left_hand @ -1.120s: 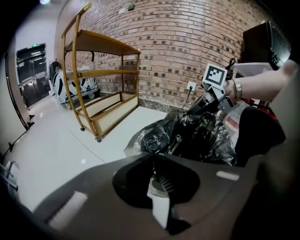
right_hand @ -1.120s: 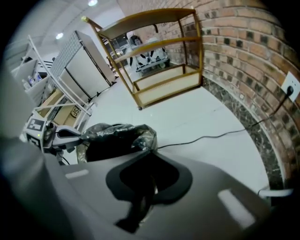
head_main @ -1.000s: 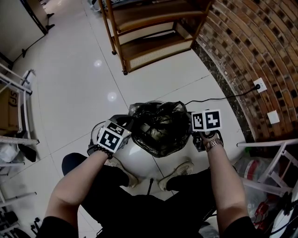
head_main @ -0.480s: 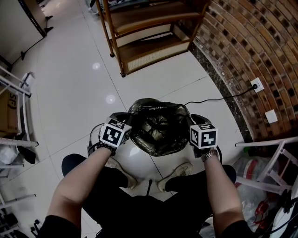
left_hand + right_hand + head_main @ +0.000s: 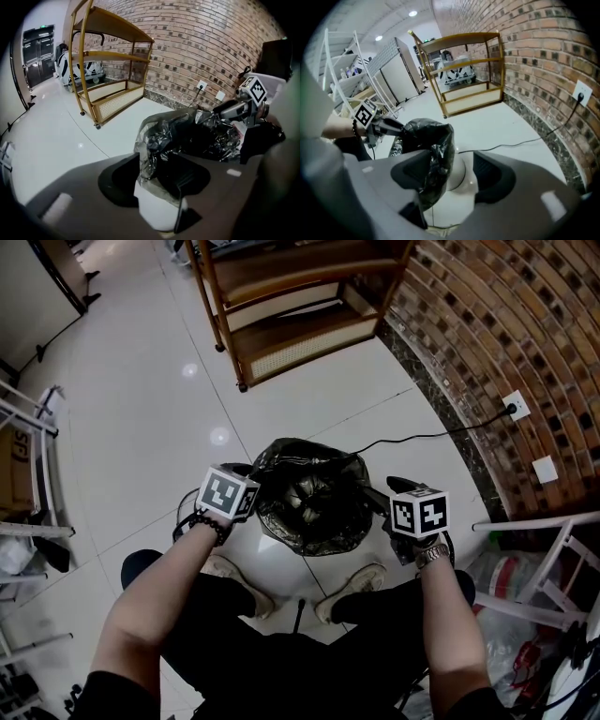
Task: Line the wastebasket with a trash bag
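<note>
The bag (image 5: 314, 495), likely thin, limp, slippery film, is draping over the basket (image 5: 157, 206) at the head view's centre, and its loose hem at the rim is looking like the best hold. The left gripper (image 5: 157, 179) and right gripper (image 5: 452, 173) have just been opening their jaws and are standing wide, gripping nothing, straddling the bagged rim on either side.

Glossy white tiled floor (image 5: 141, 352) catching ceiling lights (image 5: 413, 13), and a brick wall (image 5: 506, 306) curves along the right. A wooden shelf unit (image 5: 281, 306) stands against it. A black cable (image 5: 412, 437) runs to the wall socket (image 5: 517, 406).
</note>
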The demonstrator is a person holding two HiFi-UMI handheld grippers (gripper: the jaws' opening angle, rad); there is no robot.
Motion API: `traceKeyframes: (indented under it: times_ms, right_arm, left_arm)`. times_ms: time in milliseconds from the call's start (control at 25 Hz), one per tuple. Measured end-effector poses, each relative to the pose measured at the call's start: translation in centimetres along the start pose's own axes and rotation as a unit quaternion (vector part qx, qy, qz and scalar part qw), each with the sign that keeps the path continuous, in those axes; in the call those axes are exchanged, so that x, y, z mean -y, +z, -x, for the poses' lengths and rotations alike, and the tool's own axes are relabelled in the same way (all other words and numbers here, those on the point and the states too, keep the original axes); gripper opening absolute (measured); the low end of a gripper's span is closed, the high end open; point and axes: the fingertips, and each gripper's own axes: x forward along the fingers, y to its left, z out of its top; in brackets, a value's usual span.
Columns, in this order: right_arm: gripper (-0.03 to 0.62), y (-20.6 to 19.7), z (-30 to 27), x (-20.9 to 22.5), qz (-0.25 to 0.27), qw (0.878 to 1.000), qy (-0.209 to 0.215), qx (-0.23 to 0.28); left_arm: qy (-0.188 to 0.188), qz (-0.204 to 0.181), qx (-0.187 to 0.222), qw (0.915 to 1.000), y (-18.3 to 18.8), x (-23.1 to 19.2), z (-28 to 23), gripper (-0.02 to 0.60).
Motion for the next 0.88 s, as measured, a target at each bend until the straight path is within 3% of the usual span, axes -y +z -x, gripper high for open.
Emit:
traceKeyframes:
  times_ms: [200,320,440,600,880]
  right_arm:
    - [0.288,3.7,0.9,-0.2,0.014,0.999,0.005,0.032]
    - [0.288,3.3,-1.6,-1.4,0.058,0.998,0.008,-0.012]
    - [0.288,0.8,-4.8,-1.8,0.066,0.995,0.004,-0.073]
    - [0.284,-1.6,-7.3,-1.0,0.032,0.995,-0.004,-0.090]
    - [0.245,-0.3,-8.0,0.7,-0.066,0.998,0.009,-0.007]
  left_arm:
    - [0.009,-0.015,0.026,0.9995,0.8,0.0,1.4,0.221]
    - [0.022,-0.030,0.023,0.9990,0.8,-0.1,1.5,0.221]
    - [0.015,-0.041,0.008,0.9990,0.7,0.8,0.5,0.221]
    - [0.008,-0.036,-0.025,0.9990,-0.5,0.9,-1.4,0.221]
    - [0.000,-0.021,-0.046,0.9987,-1.1,-0.1,-3.6,0.221]
